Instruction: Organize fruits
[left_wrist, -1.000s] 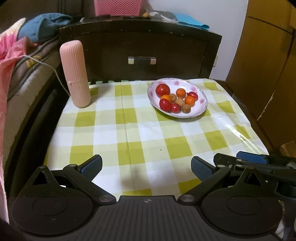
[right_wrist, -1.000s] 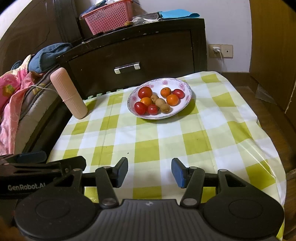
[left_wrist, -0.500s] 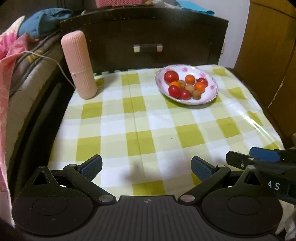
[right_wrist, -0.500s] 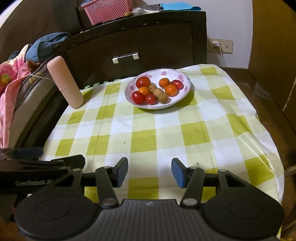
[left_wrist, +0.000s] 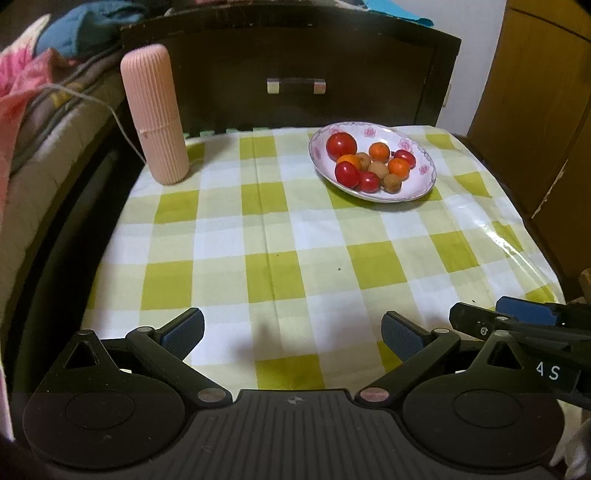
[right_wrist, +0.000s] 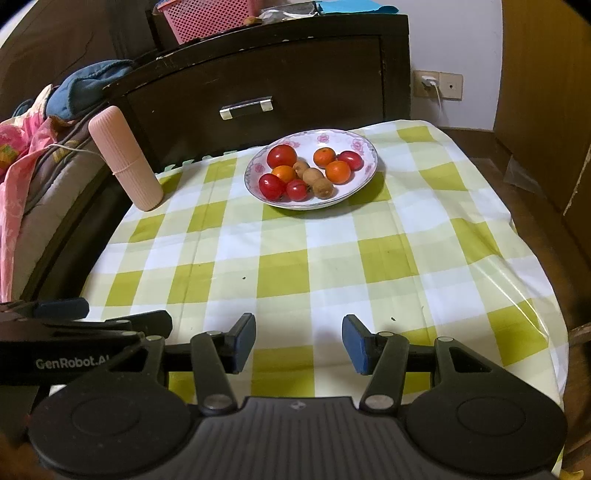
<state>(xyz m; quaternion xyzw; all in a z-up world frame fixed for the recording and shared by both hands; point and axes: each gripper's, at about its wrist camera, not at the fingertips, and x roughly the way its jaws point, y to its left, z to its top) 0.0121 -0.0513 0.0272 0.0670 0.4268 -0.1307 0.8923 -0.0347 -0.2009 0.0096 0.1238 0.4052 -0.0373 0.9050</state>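
Observation:
A white plate with a pink flower rim stands at the far right of a green-and-white checked tablecloth. It holds several small fruits: red tomatoes, orange tangerines and brown round fruits. My left gripper is open and empty over the near edge of the cloth. My right gripper is also open and empty, with a narrower gap. Each gripper shows at the edge of the other's view, and both are well short of the plate.
A tall pink ribbed case stands upright at the cloth's far left corner. Behind the table is a dark wooden nightstand with a pink basket on top. Bedding lies left; wooden panels stand right.
The plate sits a little higher in both views than a second ago. Both grippers keep the same jaw width, and nothing has been taken hold of.

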